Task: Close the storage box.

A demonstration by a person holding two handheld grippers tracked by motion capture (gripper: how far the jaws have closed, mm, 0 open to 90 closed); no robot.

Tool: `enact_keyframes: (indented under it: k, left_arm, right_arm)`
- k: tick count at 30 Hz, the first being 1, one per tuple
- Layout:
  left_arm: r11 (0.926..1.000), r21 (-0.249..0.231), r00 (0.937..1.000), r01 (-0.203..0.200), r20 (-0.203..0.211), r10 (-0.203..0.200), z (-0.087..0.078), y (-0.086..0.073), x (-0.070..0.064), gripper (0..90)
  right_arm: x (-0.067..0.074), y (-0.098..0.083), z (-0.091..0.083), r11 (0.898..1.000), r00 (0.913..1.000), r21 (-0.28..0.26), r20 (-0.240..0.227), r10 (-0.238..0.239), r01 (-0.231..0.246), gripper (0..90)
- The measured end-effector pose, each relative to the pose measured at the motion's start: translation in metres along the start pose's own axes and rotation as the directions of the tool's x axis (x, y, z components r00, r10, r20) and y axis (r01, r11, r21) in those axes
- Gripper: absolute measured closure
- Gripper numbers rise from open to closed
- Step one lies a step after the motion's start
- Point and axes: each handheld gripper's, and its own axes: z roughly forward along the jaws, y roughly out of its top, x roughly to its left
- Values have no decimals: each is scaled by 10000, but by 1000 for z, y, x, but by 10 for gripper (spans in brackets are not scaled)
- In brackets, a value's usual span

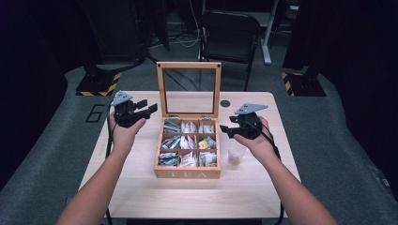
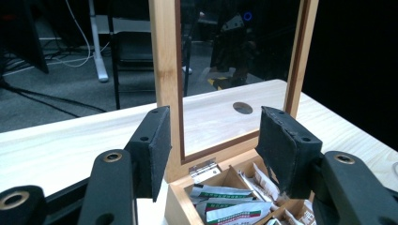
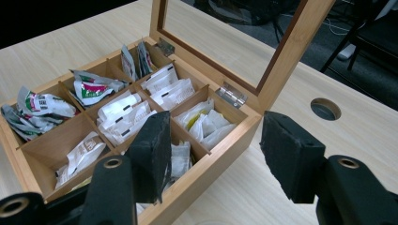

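The likeliest trouble from here is the upright glass lid [image 1: 189, 89] of the tea box [image 1: 187, 173]: it stands open on its two small hinges [image 3: 232, 94], and the left gripper [image 1: 146, 108] hovers just beside its left frame post, so a careless sideways move could knock the lid shut or push the whole box across the table [image 1: 244, 187]. The right gripper [image 1: 226, 130] hangs over the box's right edge, and the clear plastic cup [image 1: 235, 152] stands on the table just below and beside that hand; a dropped wrist or trailing cable could tip it. A reach into a crowded compartment could also drag out several packets at once, since they lie loose and overlapping. Both grippers are empty, their jaws parted with nothing between the pads. The box sits at the middle of the table, lid hinged at the far side, its front lettered "TEA", and is split into nine compartments. In the right gripper view, the green, red and white packets [image 3: 91, 86] fill the compartments of one outer column, white packets [image 3: 123, 112] lie in the middle ones, and pale pouches with a touch of yellow [image 3: 202, 119] sit in the compartment by the hinge. The cup seems to hold a little something at the bottom, though what it is I cannot tell.
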Motion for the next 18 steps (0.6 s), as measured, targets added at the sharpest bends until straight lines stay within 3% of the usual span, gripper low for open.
enact_keyframes:
  k: [9,18]
  left_arm:
    - [9999,87,10000,78,-20,-78,1,0,2,442]
    - [9999,158,10000,60,-73,-59,-1,6,3,446]
  right_arm:
    - [-6,15,4,9991,9986,-190,-375,380,-388,429]
    - [-6,33,14,9998,9997,-142,-217,134,-137,434]
